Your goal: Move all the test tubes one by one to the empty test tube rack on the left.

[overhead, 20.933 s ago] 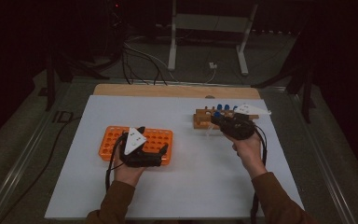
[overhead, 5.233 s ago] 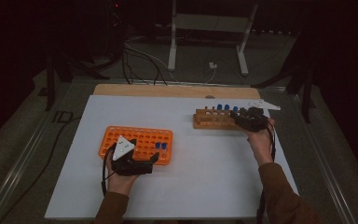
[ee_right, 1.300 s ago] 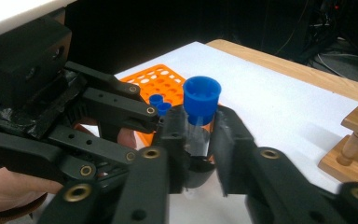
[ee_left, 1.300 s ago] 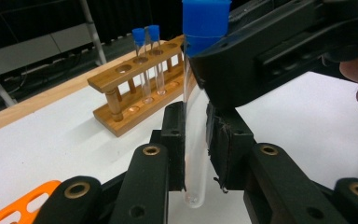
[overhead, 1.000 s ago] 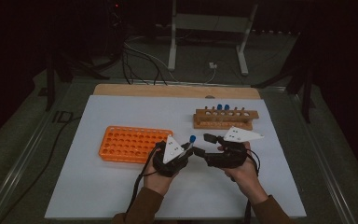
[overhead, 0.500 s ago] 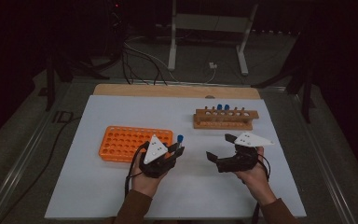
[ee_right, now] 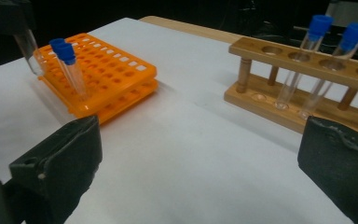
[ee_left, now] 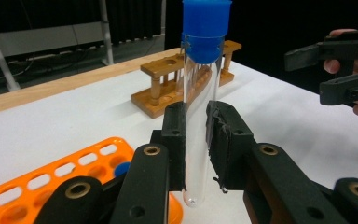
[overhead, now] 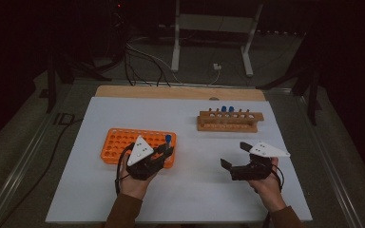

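There are no words, numbers or signs to read anywhere in these pictures.

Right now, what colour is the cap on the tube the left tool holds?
Blue; the cap on the clear tube shows best in the left gripper view.

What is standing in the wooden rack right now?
The wooden rack holds two clear blue-capped tubes in neighbouring holes, leaning slightly; the holes beside them look empty. Its far right end is cut off in the right gripper view.
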The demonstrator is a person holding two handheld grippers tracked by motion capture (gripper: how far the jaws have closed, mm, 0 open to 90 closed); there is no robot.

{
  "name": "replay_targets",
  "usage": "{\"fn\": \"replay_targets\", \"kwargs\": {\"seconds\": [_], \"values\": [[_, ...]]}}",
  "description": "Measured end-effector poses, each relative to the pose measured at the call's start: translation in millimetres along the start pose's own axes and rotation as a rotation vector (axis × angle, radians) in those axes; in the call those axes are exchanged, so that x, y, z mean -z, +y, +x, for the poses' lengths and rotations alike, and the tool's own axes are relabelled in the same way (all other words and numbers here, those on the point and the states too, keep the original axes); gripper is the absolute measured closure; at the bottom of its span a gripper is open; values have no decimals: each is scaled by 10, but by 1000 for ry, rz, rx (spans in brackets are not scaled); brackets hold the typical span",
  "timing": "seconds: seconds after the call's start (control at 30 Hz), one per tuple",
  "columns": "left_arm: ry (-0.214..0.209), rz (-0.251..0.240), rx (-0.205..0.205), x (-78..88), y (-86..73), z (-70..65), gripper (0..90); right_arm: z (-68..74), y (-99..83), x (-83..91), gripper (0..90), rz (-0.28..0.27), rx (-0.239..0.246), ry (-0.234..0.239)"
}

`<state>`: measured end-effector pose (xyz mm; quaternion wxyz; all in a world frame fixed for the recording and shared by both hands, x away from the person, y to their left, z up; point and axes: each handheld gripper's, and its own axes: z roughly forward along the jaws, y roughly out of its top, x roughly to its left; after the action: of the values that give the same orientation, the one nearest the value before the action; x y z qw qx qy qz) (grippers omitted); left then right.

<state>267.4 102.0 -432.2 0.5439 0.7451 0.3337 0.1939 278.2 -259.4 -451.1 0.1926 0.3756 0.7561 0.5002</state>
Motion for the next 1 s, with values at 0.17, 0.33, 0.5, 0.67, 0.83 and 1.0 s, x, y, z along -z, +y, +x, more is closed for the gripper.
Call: {"fn": "replay_targets", "kwargs": {"seconds": [0.17, 0.33, 0.5, 0.67, 0.83, 1.0], "values": [[6, 0, 11, 58, -17, 72, 767, -21, -33, 3, 0, 2, -8, -9], [24, 5, 12, 113, -58, 142, 767, -39, -44, 26, 0, -7, -14, -16], [61, 7, 17, 134, -129, 221, 767, -65, -49, 51, 0, -15, -20, -21], [97, 16, 20, 99, -223, 296, 767, -63, -57, 51, 0, -13, -21, -20], [122, 23, 5, 51, -276, 322, 767, -60, -56, 53, 0, -12, -19, -15], [133, 38, 5, -9, -336, 346, 767, -61, -59, 52, 0, -12, -20, -11]]}}
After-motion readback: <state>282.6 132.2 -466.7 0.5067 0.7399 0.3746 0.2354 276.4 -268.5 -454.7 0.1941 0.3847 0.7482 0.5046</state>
